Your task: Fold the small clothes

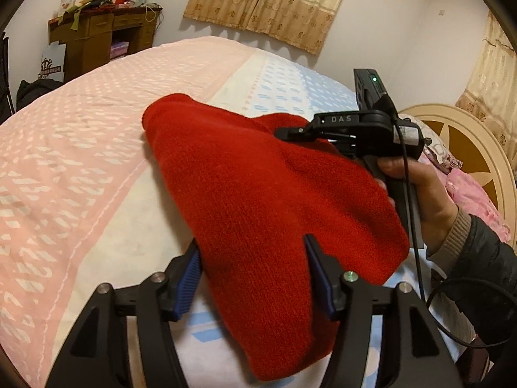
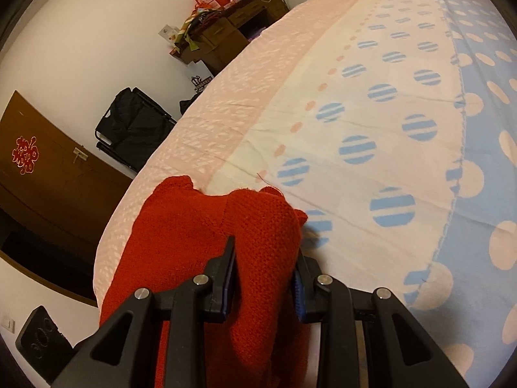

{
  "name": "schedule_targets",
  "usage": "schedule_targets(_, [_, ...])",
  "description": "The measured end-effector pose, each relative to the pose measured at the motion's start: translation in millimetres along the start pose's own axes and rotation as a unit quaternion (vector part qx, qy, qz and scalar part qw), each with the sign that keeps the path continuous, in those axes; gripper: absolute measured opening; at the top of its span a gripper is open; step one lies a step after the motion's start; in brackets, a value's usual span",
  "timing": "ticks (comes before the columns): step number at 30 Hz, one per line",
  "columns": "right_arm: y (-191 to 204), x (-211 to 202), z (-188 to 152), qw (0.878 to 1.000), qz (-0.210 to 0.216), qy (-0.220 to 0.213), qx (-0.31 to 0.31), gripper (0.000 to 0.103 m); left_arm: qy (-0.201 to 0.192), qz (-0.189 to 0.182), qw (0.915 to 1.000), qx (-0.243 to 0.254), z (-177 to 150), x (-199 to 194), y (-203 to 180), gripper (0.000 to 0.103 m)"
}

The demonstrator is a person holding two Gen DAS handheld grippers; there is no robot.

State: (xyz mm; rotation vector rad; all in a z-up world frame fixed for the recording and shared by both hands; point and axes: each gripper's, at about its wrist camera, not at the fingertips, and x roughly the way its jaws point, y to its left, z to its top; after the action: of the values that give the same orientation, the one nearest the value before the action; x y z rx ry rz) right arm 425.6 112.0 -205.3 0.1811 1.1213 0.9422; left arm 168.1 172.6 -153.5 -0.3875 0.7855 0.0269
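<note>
Red knit garment [image 1: 258, 200] hangs stretched over the bed [image 1: 80, 148], near the pink-patterned edge of the bedspread. Right gripper [image 2: 265, 274] is clamped narrowly on a bunched fold of it. Left gripper [image 1: 252, 268] stands wide, cloth draped between its blue pads without being pressed.

Light: warm, dim indoor glow, evenly spread.
Shadows: soft, under the curtain [image 1: 271, 3] hem.
Edges: heavy fisheye bending, black corner vignette.
Sharpness: slightly soft throughout.
</note>
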Motion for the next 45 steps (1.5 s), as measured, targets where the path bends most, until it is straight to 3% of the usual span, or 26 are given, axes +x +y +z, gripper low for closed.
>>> schedule_targets(4, [-2,-4,-1,1.000,-0.009,-0.002,0.002,0.030,0.000,0.008,1.0000,0.004,3,-7,-4,0.064])
schedule_targets(7, [6,-20,-3,1.000,-0.018,-0.018,-0.008,0.036,-0.032,0.020,0.9990,0.023,9,-26,-8,0.064])
schedule_targets(9, [10,-37,-4,0.999,-0.018,-0.040,-0.012,0.041,-0.069,0.037,0.9963,0.034,18,-42,-9,0.072])
schedule_targets(11, [20,-65,-9,0.997,-0.008,-0.071,-0.023,0.048,-0.090,0.052,0.9940,0.034,25,-45,-5,0.086])
schedule_targets(14, [38,-89,-23,0.995,0.042,-0.080,-0.045,0.048,-0.074,0.066,0.9949,0.018,33,-31,8,0.086])
schedule_targets(17, [60,-89,-48,0.991,0.095,-0.040,-0.080,0.048,-0.048,0.101,0.9937,0.003,31,-9,23,0.086])
schedule_targets(20, [60,-70,-76,0.993,0.074,0.004,-0.088,0.049,-0.014,0.109,0.9938,-0.016,19,10,36,0.088])
schedule_targets(22, [46,-64,-86,0.996,0.044,0.003,-0.079,0.048,-0.011,0.093,0.9951,-0.032,14,13,39,0.088])
schedule_targets(26, [25,-73,-92,0.995,0.092,-0.019,-0.037,0.048,-0.025,0.126,0.9917,-0.004,11,10,21,0.088])
schedule_targets(29, [37,-73,-96,0.996,0.064,-0.023,-0.065,0.048,-0.036,0.148,0.9883,0.007,9,2,10,0.088])
schedule_targets(36, [69,-115,-112,0.992,-0.034,-0.078,-0.095,0.051,-0.070,0.149,0.9860,0.022,-4,-38,-5,0.088])
schedule_targets(40, [87,-149,-132,0.981,-0.097,-0.129,-0.108,0.052,-0.099,0.146,0.9833,0.047,-8,-66,-22,0.089])
schedule_targets(45, [119,-185,-162,0.963,-0.148,-0.178,-0.136,0.054,-0.146,0.139,0.9771,0.070,-10,-101,-42,0.099])
